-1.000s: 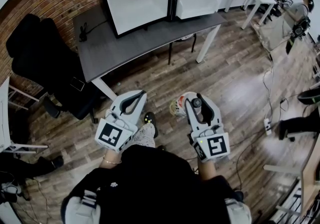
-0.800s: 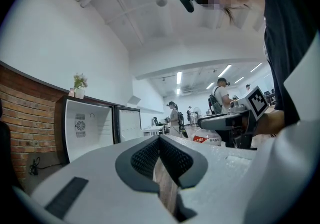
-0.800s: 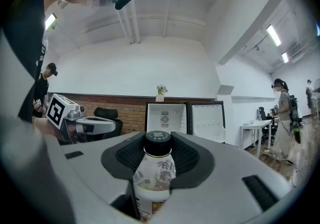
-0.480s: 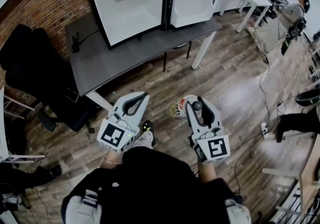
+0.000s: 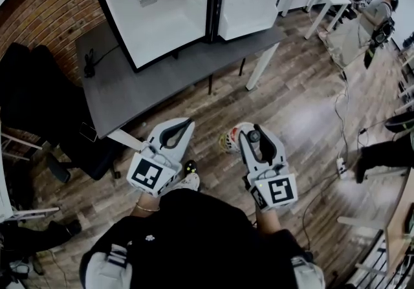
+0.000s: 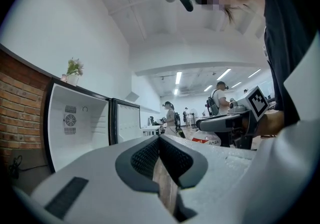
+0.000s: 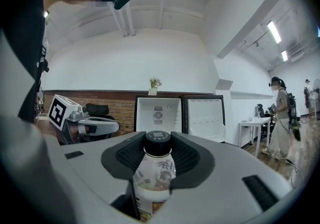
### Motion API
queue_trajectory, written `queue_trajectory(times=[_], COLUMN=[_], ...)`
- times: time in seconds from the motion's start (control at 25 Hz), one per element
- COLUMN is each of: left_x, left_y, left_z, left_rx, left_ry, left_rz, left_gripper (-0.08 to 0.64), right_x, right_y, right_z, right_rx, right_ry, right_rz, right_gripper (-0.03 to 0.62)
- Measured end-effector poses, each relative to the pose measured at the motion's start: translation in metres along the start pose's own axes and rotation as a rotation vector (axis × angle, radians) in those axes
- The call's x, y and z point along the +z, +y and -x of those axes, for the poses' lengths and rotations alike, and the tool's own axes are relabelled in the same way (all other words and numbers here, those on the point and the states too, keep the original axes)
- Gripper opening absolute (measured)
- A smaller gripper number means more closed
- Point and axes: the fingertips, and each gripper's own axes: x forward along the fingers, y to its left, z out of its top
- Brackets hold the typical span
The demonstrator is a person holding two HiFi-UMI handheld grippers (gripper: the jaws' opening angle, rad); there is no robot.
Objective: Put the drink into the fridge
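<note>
Bottom of the drink (image 7: 158, 172) is tucked behind the right gripper (image 7: 159, 140), and the label print's too blurry to read. It's a pale milky bottle with a black cap, clamped in those jaws, low centre of frame. Left gripper (image 6: 160, 139) jaws are pressed together, nothing in them.

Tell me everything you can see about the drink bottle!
The drink bottle looks like pale, clear plastic with milky liquid inside, a black cap and a printed label with dark letters and red low down. It stands upright between the right gripper's black fingers, which press it near the top from both sides. It is in the air above the wooden floor, not yet in the open fridge.
</note>
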Motion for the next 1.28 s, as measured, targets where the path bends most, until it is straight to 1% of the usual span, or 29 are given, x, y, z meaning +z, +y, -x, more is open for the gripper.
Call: queue_trajectory(times=[0.2, 0.36, 0.56, 0.88, 1.28], left_x=[-0.002, -0.004, -0.002, -0.005, -0.013], left_y=[0.031, 0.061, 0.097, 0.147, 0.201], left_z=[-0.018, -0.029, -0.041, -0.048, -0.044], left_rx=[0.002, 0.009, 0.014, 0.029, 0.071], left_ry=[0.002, 0.000, -0.014, -0.041, -0.056], left_rz=[0.025, 0.035, 0.040, 0.041, 0.067], left_gripper=[-0.002, -0.002, -0.002, -0.003, -0.003], right_x=[0.003, 0.007, 0.011, 0.016, 0.017], right_y=[-0.008, -0.016, -0.021, -0.016, -0.001], right_z=[-0.036, -0.065, -0.103, -0.153, -0.207], right_rx=[0.011, 0.000, -0.003, 0.013, 0.040], right_ry=[0.005, -0.004, 0.011, 0.001, -0.002], right_rz=[-0.004, -0.022, 0.004, 0.020, 0.027], right_gripper=[0.149, 0.149, 0.149, 0.149, 0.149])
